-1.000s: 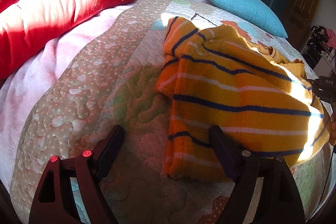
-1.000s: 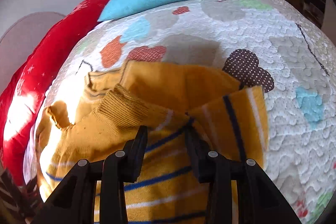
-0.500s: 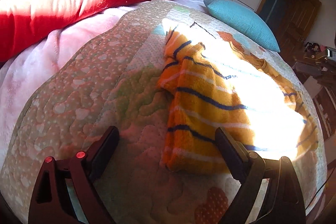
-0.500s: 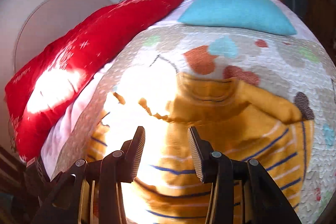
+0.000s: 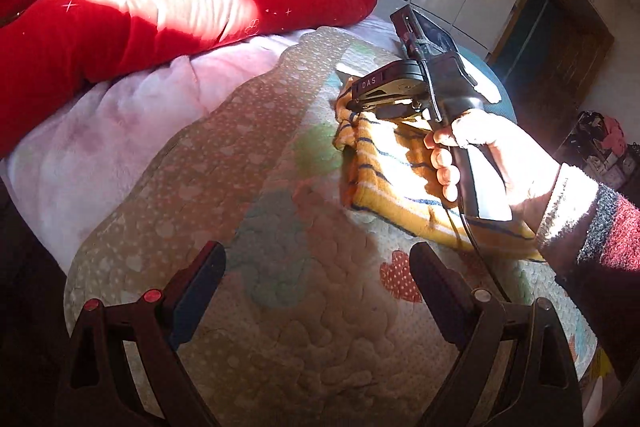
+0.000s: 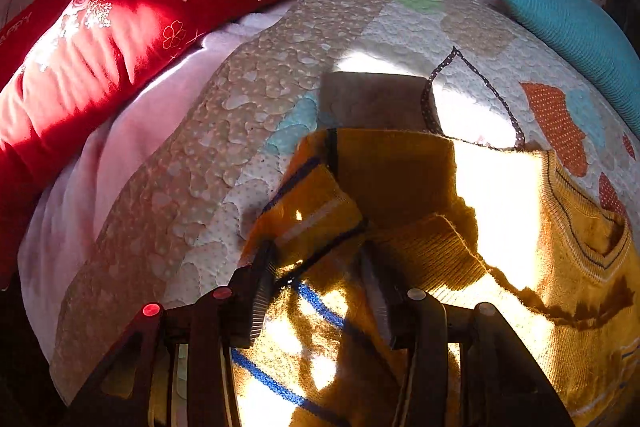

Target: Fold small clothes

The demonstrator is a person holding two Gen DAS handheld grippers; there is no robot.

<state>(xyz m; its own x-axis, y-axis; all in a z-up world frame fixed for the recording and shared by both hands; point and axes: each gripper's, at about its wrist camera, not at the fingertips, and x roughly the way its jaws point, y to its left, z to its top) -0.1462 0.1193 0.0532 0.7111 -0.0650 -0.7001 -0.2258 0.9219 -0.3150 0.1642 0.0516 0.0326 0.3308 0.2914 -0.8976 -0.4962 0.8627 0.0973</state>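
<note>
A small yellow sweater with blue and white stripes (image 6: 404, 183) lies partly folded on the quilt; it also shows in the left wrist view (image 5: 384, 171). My right gripper (image 6: 316, 259) is open, its jaws down astride a fold of the sweater's left part. In the left wrist view the right gripper's body (image 5: 400, 87) sits over the sweater's far corner, held by a hand. My left gripper (image 5: 316, 267) is open and empty above bare quilt, well short of the sweater.
A patchwork quilt (image 5: 248, 155) covers the bed. A long red pillow (image 5: 132, 11) lies along the far left, with a pink blanket (image 5: 120, 131) below it. A teal pillow (image 6: 572, 27) sits at the far right. A dark doorway (image 5: 552, 35) stands beyond.
My left gripper has pulled back from the sweater and risen. My right gripper has swung from the sweater's right side over to its left part and come down onto the fold.
</note>
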